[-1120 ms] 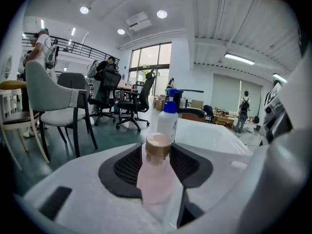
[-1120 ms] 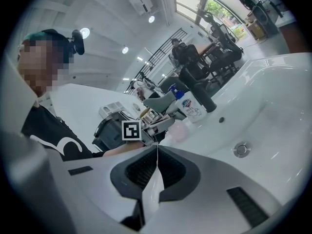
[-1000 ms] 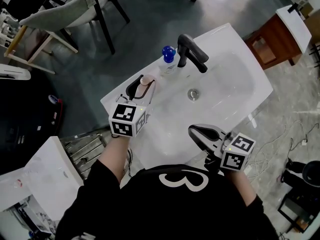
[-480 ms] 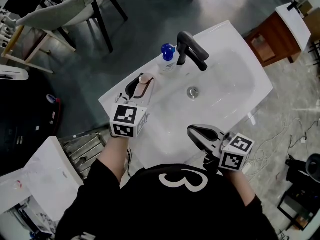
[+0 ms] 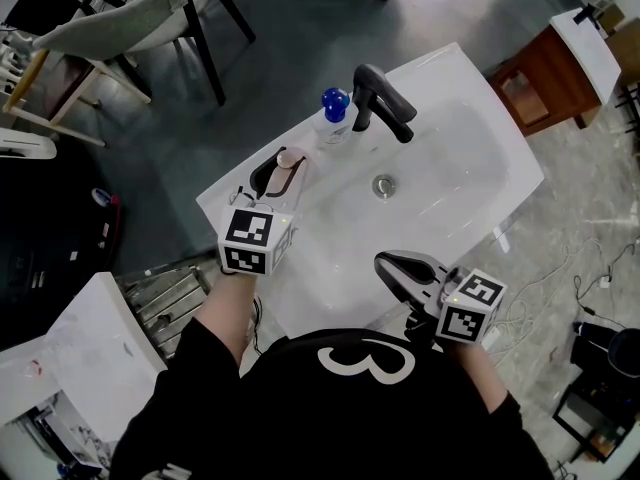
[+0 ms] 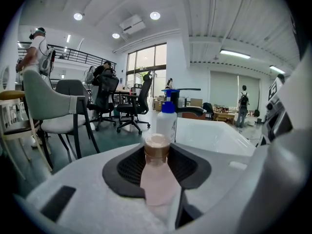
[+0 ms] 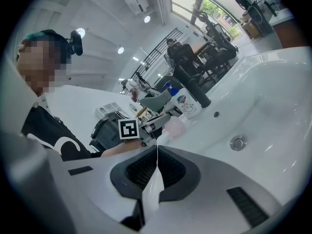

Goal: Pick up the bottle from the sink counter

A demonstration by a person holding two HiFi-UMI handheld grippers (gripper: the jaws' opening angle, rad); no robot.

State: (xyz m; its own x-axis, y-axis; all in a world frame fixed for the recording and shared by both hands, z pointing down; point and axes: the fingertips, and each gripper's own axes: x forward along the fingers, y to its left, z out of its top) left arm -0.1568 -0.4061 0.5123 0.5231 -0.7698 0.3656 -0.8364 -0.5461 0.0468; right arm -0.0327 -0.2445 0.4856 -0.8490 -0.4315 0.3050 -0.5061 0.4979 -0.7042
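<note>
Gripping the bottle [image 5: 292,157]: left gripper [image 5: 285,164] has its fingers on either side of it at the left end of the white tabletop [image 5: 318,273], beside the sink basin [image 5: 470,153]. Left gripper view shows the same bottle [image 6: 157,174], pale pink with a tan cap, upright between the dark pads of the left gripper [image 6: 157,152], pads against its sides. These fingers have just been closing, with the bottle between them, and are set at a medium gap, bottle-wide. Bottle base is hidden, so can't tell if it sits on the tabletop or is raised.

Right gripper [image 5: 382,261] is over the front edge of the tabletop, well apart from the bottle, pointing toward the basin. Right gripper view: the right gripper [image 7: 157,152] has its fingers pressed together, with only a thin seam and nothing between them.

Black faucet [image 5: 385,103] stands at the back rim. A second bottle with a blue cap [image 5: 336,108] is just beside the faucet on its left, behind the pink one and apart from it. Drain [image 5: 384,184] is in the basin below the faucet spout. Grey chair [image 5: 110,18] is on the floor beyond the sink, and a wooden cabinet [image 5: 545,83] is off to the right.
</note>
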